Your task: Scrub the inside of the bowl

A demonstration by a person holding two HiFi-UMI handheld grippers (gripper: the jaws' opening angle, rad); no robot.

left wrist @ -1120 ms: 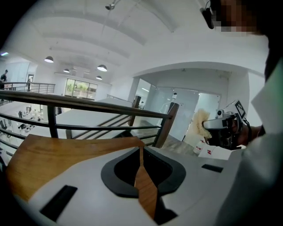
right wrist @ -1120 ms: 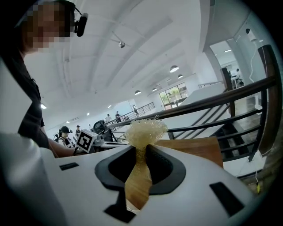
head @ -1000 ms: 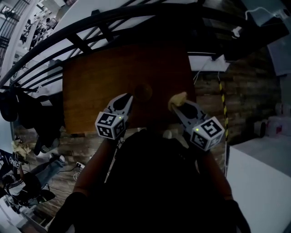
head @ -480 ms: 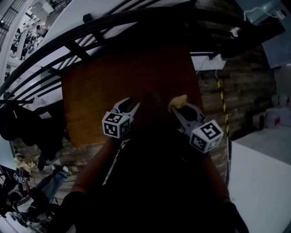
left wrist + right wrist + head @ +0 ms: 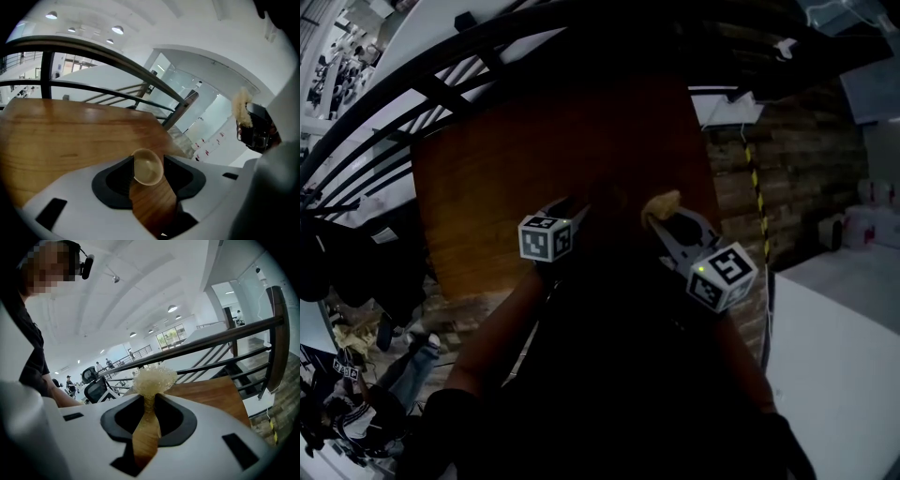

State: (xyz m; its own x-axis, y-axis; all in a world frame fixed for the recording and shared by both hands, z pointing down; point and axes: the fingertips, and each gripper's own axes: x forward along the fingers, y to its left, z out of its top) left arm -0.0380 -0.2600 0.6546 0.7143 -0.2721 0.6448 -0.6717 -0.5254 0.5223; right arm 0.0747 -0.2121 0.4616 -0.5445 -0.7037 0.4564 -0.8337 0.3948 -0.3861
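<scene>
A small tan bowl (image 5: 149,169) lies tipped on its side on the wooden table (image 5: 70,136), its inside facing the camera in the left gripper view. It sits between the jaws of my left gripper (image 5: 147,160), which are opening; the bowl leans by the left pad and there is a gap at the right pad. My right gripper (image 5: 150,397) is shut on a yellow scrubbing sponge (image 5: 154,379). In the dark head view the left gripper (image 5: 572,214) and the right gripper (image 5: 664,214) with its sponge (image 5: 662,202) hover side by side over the table's near edge.
A dark stair railing (image 5: 441,89) curves behind the table (image 5: 506,159). Brick-patterned floor (image 5: 787,187) shows to the right, and a white surface (image 5: 844,356) at the lower right. From the left gripper view the right gripper (image 5: 255,131) hangs off to the right.
My left gripper's jaws have spread apart around the bowl. Both grippers have stayed near the table's front edge, and the head view has shifted slightly.
</scene>
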